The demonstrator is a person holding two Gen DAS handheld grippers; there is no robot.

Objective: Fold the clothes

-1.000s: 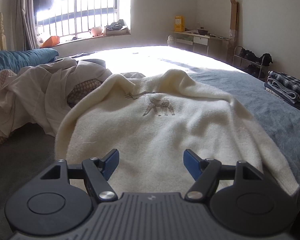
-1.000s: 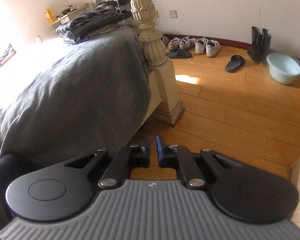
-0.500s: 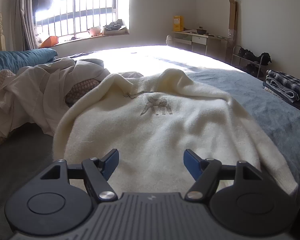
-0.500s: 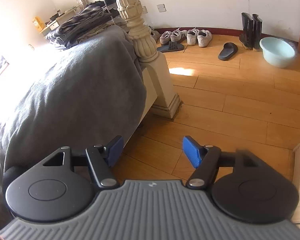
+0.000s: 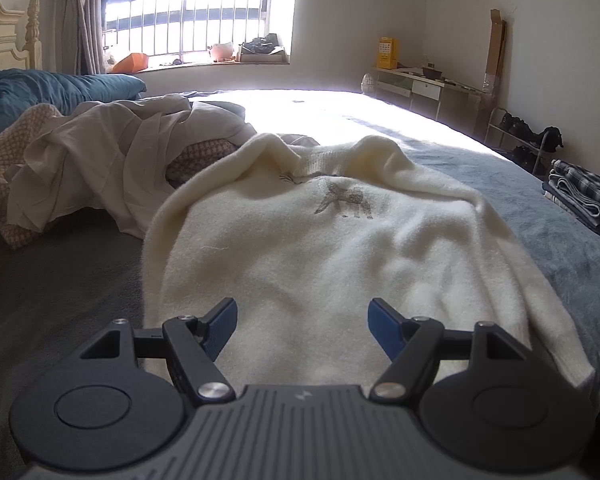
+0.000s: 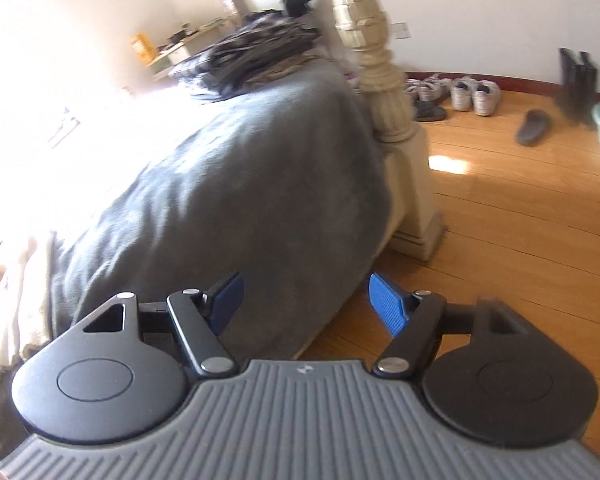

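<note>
Cream fuzzy knit sweater [image 5: 324,256] lies spread flat on the bed just ahead of the left tool [image 5: 302,326], neck end away from it, a small grey animal motif [image 5: 344,200] stitched on the chest and a ribbed collar beyond that. Its near hem sits right under the tool's tips, and both sleeves look tucked in along the sides, which suggests it has been laid out to make the next fold easy. The left tool's blue pads [image 5: 384,330] stand wide apart with nothing between them, not touching the wool. The knit looks soft and thick, likely to hold a crease poorly and slide little on the cover.

Under it is a grey-blue plush bed cover [image 5: 540,216]. To the left of the tool lies a rumpled pile of pale beige cloth over a checked fabric [image 5: 100,168], probably waiting its turn. Far to the right sits a stack of folded plaid garments [image 5: 584,196], apparently the finished ones.

The right tool [image 6: 304,300] points past the bed's corner toward the wooden floor [image 6: 520,248]; its jaws are opening, with nothing between them. A carved cream bedpost [image 6: 384,92] rises ahead of it.
</note>
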